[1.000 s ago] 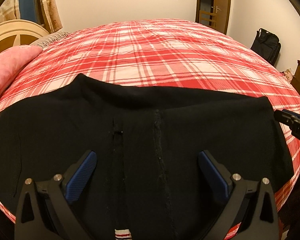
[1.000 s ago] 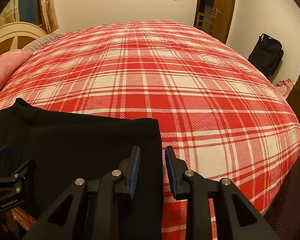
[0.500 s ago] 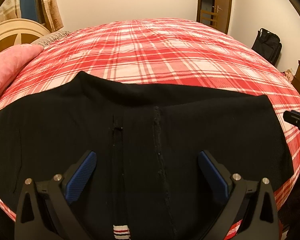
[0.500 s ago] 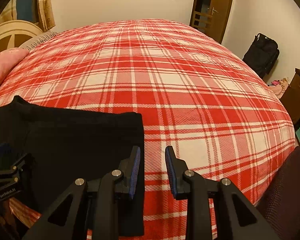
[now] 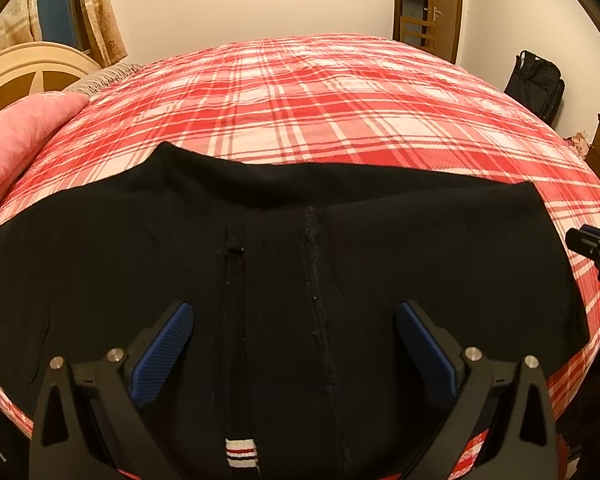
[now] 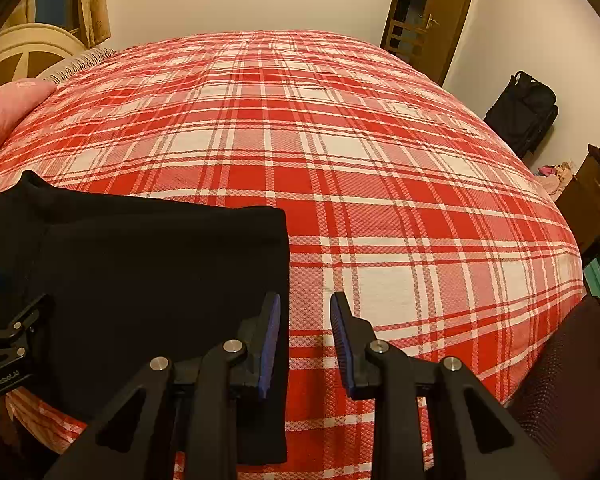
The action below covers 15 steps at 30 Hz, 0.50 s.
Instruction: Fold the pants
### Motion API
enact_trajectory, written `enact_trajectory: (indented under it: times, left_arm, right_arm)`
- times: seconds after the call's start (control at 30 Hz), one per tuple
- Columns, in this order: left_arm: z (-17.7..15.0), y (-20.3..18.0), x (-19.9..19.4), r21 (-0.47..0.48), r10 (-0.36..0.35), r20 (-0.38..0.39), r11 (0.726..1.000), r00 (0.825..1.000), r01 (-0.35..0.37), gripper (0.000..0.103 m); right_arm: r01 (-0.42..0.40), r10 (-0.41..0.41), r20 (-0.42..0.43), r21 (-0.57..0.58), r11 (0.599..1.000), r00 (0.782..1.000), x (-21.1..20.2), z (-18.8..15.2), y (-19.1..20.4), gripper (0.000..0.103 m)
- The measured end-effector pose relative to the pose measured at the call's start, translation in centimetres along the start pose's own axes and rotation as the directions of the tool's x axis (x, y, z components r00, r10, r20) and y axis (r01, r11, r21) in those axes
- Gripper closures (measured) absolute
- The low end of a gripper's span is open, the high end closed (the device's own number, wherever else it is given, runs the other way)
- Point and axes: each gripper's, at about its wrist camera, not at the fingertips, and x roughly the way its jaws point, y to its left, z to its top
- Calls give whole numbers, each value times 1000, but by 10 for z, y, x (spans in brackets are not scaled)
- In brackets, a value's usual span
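Rightward drift since the earlier frame: my right gripper (image 6: 304, 344), jaws partly parted and empty, now straddles the pants' (image 5: 300, 300) right edge on the bed (image 6: 340, 140). Left gripper (image 5: 294, 344) hovers released over their middle. I should pinch that edge squarely.

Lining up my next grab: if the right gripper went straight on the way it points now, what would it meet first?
Probably the plaid bedspread, just right of the pants' edge. The right gripper is open over bare cover; its left finger overlaps the pants.
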Motion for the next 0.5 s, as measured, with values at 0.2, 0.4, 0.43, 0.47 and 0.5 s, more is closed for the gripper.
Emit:
enact_trajectory:
  times: [0.2,0.4,0.43,0.47,0.5]
  left_arm:
    - [0,0,0,1,0,-1,1000,1000,0,0]
    - [0,0,0,0,-1,-1,1000,1000,1,0]
    - [0,-1,0,0,0,-1,1000,1000,0,0]
    - [0,-1,0,0,0,-1,1000,1000,0,0]
    - [0,-1,0,0,0,-1,1000,1000,0,0]
  right_arm:
    - [4,-4,-10,-8,1000,1000,2,-1,2,75]
    - [11,-11,-18,-16,1000,1000,4,-3,5,75]
    - [11,-12,-19,-17,1000,1000,4,-3,6,75]
    - [15,-15,-19,-20,1000,1000,4,-3,6,75]
    - [16,-16,-18,-22,1000,1000,4,-4,7,75]
